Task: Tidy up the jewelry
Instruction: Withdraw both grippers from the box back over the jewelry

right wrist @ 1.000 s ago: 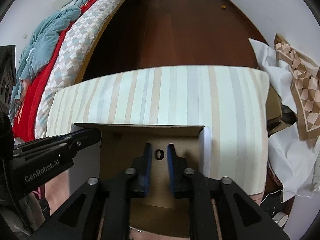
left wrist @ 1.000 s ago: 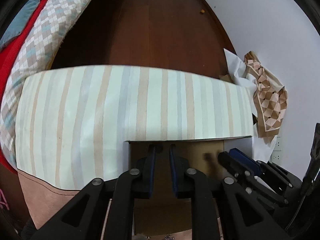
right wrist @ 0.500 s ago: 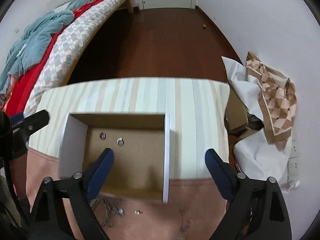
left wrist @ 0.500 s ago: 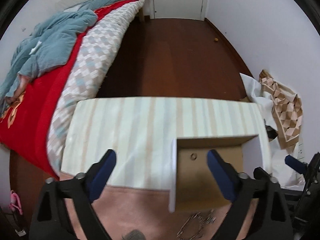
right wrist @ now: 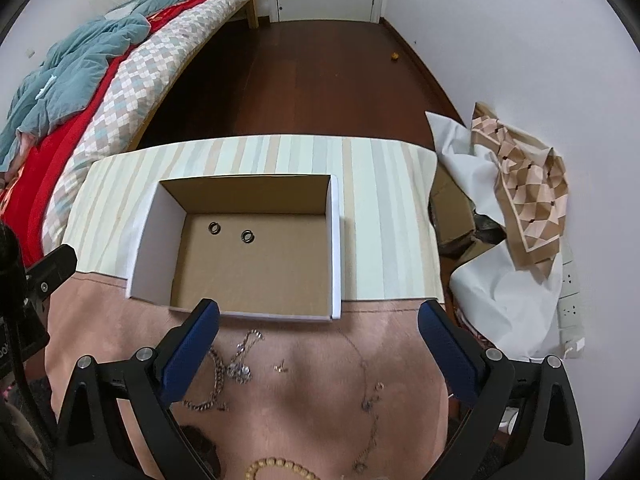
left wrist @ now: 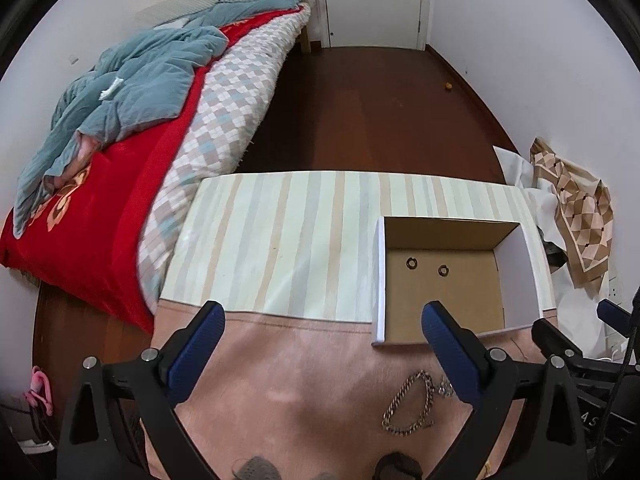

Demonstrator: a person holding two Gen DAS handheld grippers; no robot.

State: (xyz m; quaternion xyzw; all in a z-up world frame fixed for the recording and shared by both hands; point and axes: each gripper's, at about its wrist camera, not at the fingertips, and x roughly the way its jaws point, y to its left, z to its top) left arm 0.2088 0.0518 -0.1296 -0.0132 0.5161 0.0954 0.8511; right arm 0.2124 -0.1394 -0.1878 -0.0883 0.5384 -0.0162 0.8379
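Left wrist view
Left gripper (left wrist: 324, 340): we find it spread wide, blue pads far apart, nothing between them, held above the pink cloth (left wrist: 288, 364).
Box (left wrist: 516, 276): we note an open cardboard box with white walls, straddling the seam between the striped cloth (left wrist: 288, 240) and the pink cloth, ahead and to the right of the gripper.
Rings: we see two, a left ring (left wrist: 411, 263) and a right ring (left wrist: 443, 269), lying apart on the box floor toward its far wall.
Chain bracelet (left wrist: 410, 406): we record a gold-toned curb chain loose on the pink cloth, in front of the box, just beside the gripper's right finger.
Small silver piece (left wrist: 445, 389): it lies next to the chain; we cannot tell its type.
Right gripper (left wrist: 576, 332): only part shows at the right edge; from here we cannot judge its spread.

Right wrist view
Right gripper (right wrist: 318, 336): we find it wide apart, carrying nothing, above the pink cloth near the box front wall.
Box (right wrist: 156, 236): both rings rest inside, left ring (right wrist: 215, 228) and right ring (right wrist: 248, 235).
Loose jewelry on pink cloth, outside the box: silver necklace (right wrist: 242, 354); chain bracelet (right wrist: 212, 384), partly hidden by the left finger; small stud (right wrist: 281, 367); thin chain (right wrist: 370, 396); beaded bracelet (right wrist: 280, 466) at the bottom edge.
Surroundings: bed (right wrist: 132, 80) to the left, patterned fabric (right wrist: 524, 196) to the right.
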